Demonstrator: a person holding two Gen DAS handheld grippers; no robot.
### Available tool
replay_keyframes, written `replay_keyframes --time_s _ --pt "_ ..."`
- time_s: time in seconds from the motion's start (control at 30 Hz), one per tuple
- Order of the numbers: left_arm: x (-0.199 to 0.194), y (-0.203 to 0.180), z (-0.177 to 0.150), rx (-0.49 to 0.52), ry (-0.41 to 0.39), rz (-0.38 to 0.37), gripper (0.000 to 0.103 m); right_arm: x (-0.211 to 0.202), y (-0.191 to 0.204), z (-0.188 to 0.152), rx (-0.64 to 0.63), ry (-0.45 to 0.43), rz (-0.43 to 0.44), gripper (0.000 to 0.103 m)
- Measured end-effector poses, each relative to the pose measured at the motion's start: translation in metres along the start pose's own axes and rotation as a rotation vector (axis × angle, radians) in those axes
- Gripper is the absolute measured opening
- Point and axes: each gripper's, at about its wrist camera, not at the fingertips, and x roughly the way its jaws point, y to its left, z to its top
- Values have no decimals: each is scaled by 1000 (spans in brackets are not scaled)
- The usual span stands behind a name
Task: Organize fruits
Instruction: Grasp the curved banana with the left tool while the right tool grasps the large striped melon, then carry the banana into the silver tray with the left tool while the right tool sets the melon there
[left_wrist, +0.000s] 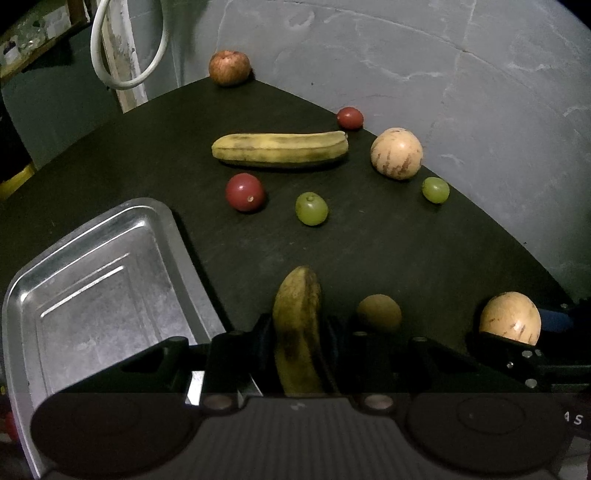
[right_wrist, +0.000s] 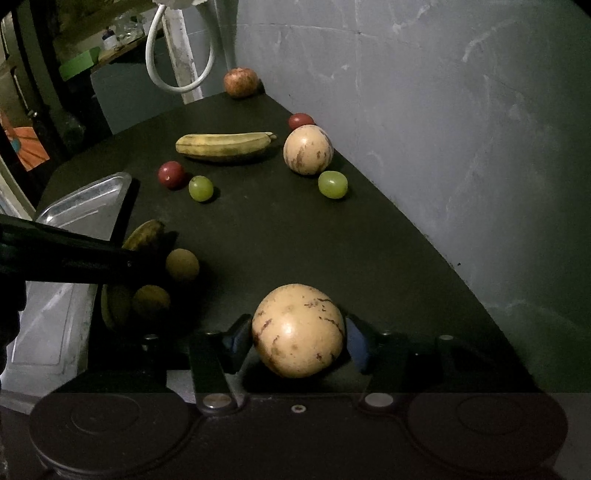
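My left gripper (left_wrist: 297, 332) is shut on a dark spotted banana (left_wrist: 297, 325), held just right of the metal tray (left_wrist: 92, 280). My right gripper (right_wrist: 297, 338) is shut on a pale streaked melon (right_wrist: 298, 330), which also shows in the left wrist view (left_wrist: 509, 317). On the black table lie a second banana (left_wrist: 279, 149), a second melon (left_wrist: 396, 153), two red plums (left_wrist: 245, 192) (left_wrist: 349, 117), two green grapes (left_wrist: 311, 208) (left_wrist: 436, 189), an apple (left_wrist: 229, 67) at the far corner and a brown round fruit (left_wrist: 379, 312).
A grey wall (left_wrist: 461, 74) runs along the table's right edge. A white cable loop (left_wrist: 125, 48) hangs on a post beyond the far corner. In the right wrist view two brown round fruits (right_wrist: 182, 264) (right_wrist: 150, 301) lie by the left gripper's arm (right_wrist: 74, 258).
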Motion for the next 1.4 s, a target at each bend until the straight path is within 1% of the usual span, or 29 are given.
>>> replay_keyframes --time_s 0.1,0.3,0.47,0.63,0.83,1.1,1.27,1.4 --pt "0 -1 -1 6 -5 4 32 2 0 -2 -4 3 -6 55" --pt "-2 1 -2 -4 -14 -2 32 -1 -4 -5 16 -11 16 54" --pt "-5 1 -3 -5 -21 -1 31 -8 -4 -5 18 -30 3 54" --pt "-13 1 -1 -5 -38 -11 31 -17 -3 -3 29 -50 13 54" --pt "-33 2 1 2 -73 -35 31 -38 7 5 41 -98 14 54" --pt "-73 17 5 20 -138 -87 31 -79 34 19 63 -181 -28 54" --pt "-105 37 3 49 -182 -120 31 -113 66 23 85 -239 -66 54" --pt "-128 58 -2 62 -209 -147 31 -142 101 23 91 -293 -97 54"
